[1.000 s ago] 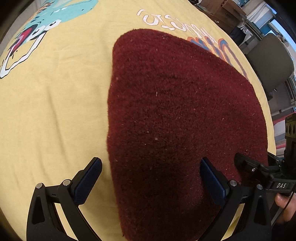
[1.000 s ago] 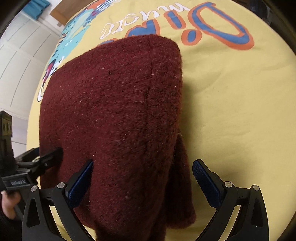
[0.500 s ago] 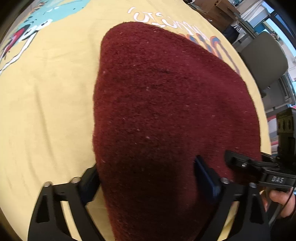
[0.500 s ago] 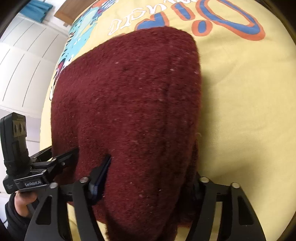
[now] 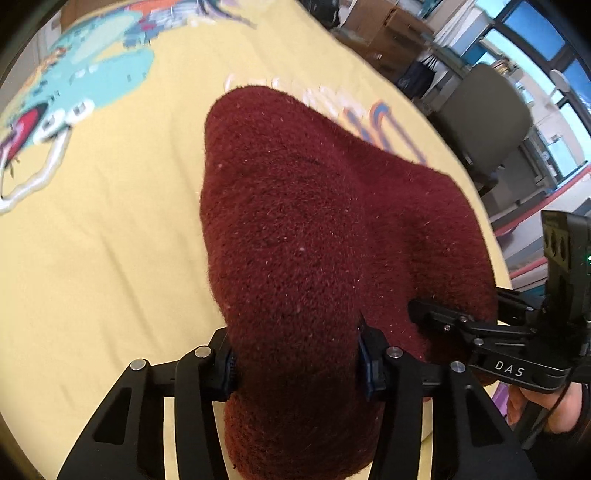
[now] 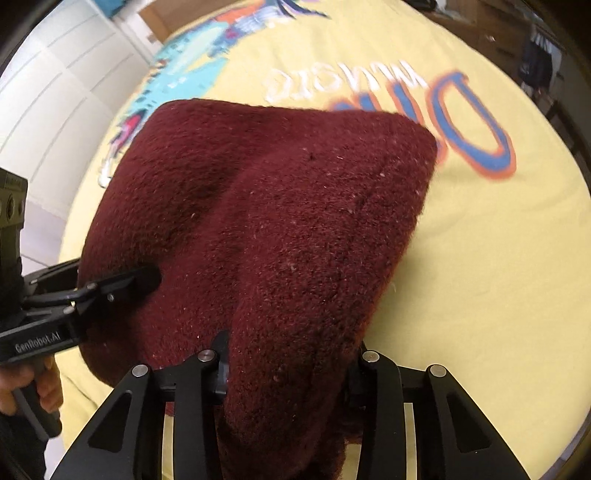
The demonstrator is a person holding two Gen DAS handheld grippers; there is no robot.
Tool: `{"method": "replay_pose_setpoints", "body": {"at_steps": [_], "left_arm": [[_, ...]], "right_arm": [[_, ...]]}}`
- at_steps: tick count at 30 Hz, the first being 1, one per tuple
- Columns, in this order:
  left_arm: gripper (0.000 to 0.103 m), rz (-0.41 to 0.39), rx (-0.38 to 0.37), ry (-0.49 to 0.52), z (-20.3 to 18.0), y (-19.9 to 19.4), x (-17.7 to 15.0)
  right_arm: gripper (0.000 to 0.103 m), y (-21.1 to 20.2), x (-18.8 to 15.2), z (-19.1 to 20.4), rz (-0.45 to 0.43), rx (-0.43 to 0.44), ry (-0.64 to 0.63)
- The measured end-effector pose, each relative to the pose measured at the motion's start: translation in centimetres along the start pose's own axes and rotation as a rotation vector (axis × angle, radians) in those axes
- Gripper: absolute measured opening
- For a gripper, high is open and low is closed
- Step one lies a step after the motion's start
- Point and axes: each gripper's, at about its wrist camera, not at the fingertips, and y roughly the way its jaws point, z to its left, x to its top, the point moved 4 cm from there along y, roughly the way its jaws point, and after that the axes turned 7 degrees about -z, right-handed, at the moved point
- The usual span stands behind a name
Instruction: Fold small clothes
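Note:
A dark red fuzzy garment (image 5: pixel 314 221) lies on the yellow printed cloth (image 5: pixel 110 240), with its near edge raised and bunched. My left gripper (image 5: pixel 297 358) has the garment's near left corner pinched between its pads, and its jaws are still closing. In the right wrist view the same garment (image 6: pixel 295 221) is squeezed at its near right corner by my right gripper (image 6: pixel 288 358), whose jaws are also closing. Each view shows the other tool beside the garment: the right gripper (image 5: pixel 436 314) and the left gripper (image 6: pixel 140 277). The gripped edges are hidden under the fabric.
The yellow cloth (image 6: pixel 480 277) with a dinosaur print and lettering covers the whole surface. A grey chair (image 5: pixel 487 122) and cardboard boxes (image 5: pixel 388 29) stand beyond its far right edge. White cabinet doors (image 6: pixel 55 92) are on the left. A hand (image 5: pixel 535 402) holds each tool.
Both grippers went from wide open beside the flat garment to closed on its near edge. Both rose, lifting that edge off the yellow cloth and bunching the fabric.

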Motion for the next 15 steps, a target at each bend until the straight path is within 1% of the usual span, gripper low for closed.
{"method": "replay_pose_setpoints", "body": {"at_steps": [3, 5, 7, 11, 15], "left_arm": [[0.044, -0.030, 0.006, 0.016, 1.9, -3.1, 0.3], [0.044, -0.040, 0.019, 0.017, 3.4, -4.4, 0.2], [0.045, -0.043, 0.034, -0.003, 5.3, -5.4, -0.5], [0.045, -0.036, 0.066, -0.041, 8.7, -5.7, -2.8], [0.046, -0.004, 0.086, -0.085, 11.7, -4.3, -5.6]], "right_arm": [[0.039, -0.6, 1.1, 2.9, -0.030, 0.022, -0.027], [0.039, -0.1, 1.5, 5.5, -0.031, 0.025, -0.057], [0.039, 0.6, 1.6, 7.3, -0.025, 0.020, -0.076], [0.039, 4.0, 1.3, 10.6, 0.012, 0.005, -0.085], [0.040, 7.8, -0.4, 11.6, 0.070, -0.015, -0.070]]}}
